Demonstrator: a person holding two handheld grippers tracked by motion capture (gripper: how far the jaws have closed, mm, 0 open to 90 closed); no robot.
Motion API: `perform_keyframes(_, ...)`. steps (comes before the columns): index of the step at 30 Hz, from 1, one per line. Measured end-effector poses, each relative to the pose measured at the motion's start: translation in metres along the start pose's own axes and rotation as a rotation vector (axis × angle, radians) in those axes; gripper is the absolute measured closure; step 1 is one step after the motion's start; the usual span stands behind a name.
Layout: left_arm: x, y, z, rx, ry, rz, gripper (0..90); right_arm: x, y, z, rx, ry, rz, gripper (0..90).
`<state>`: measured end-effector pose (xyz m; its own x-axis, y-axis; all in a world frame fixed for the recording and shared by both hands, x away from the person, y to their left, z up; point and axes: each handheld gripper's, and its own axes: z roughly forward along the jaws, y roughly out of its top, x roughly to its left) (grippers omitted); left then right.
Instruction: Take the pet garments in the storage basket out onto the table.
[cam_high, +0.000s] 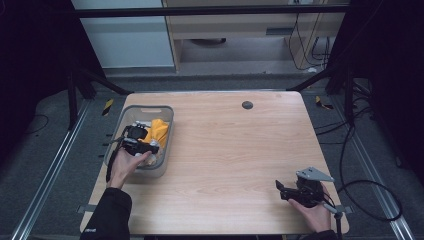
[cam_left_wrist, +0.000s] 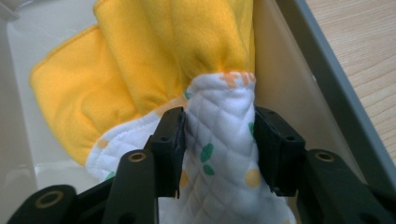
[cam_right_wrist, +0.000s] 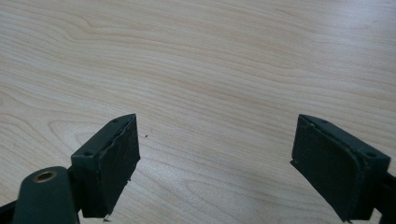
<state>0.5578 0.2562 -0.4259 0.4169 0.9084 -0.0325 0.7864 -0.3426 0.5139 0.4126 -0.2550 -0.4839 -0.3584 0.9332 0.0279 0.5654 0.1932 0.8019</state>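
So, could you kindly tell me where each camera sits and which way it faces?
High view: above the person's side, looking forward and down on the light wooden table; both forearms enter from below.
Left gripper view: rides the left tongs, looking into the grey plastic bin; black jaws pinch the yellow and white quilted cloth.
Right gripper view: rides the right tongs, facing bare tabletop; jaws wide apart.
Shared: high and left gripper views both show cloth and bin.

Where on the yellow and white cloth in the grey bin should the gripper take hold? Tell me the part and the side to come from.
Take the bunched white quilted fold of the cloth, just below where the yellow fabric gathers. It stands up as a narrow ridge beside the grey bin wall, so come from above, one jaw on each side. The left gripper already straddles it there, pads against the fold.
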Motion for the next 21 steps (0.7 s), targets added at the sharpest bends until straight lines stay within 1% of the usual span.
perform_keyframes(1,0.001,-0.001,0.0,0.003,0.002,-0.002,61.6,-0.001,0.0,0.001,-0.002,-0.001,-0.008,14.9)
perform_keyframes(2,0.001,-0.001,0.0,0.003,0.002,-0.002,63.5,0.0,0.0,0.0,0.003,0.002,0.004,14.9)
perform_keyframes(8,0.001,-0.001,0.0,0.006,0.014,-0.006,74.1,0.0,0.0,0.001,0.0,-0.002,-0.007,14.9)
perform_keyframes(12,0.002,-0.001,-0.001,0.003,0.015,-0.001,77.3,0.0,0.0,0.001,0.004,0.001,-0.003,14.9)
perform_keyframes(14,0.003,-0.001,-0.003,0.001,0.016,-0.004,78.1,0.0,0.0,0.001,0.001,-0.002,-0.009,14.9)
perform_keyframes(15,0.003,-0.001,-0.004,-0.004,0.017,-0.008,78.5,0.0,0.0,0.001,0.004,0.002,-0.002,14.9)
perform_keyframes(18,0.004,-0.001,-0.007,-0.012,0.021,-0.012,79.4,0.0,0.0,0.001,0.003,-0.004,-0.014,14.9)
perform_keyframes(19,0.005,-0.001,-0.011,-0.019,0.021,-0.015,79.5,0.0,0.0,0.001,0.004,-0.004,-0.014,14.9)
perform_keyframes(20,0.005,-0.001,-0.011,-0.019,0.021,-0.015,79.7,0.0,0.0,0.001,0.004,-0.004,-0.014,14.9)
perform_keyframes(21,0.005,-0.001,-0.015,-0.03,0.021,-0.023,79.9,0.0,0.0,0.001,0.004,-0.004,-0.013,14.9)
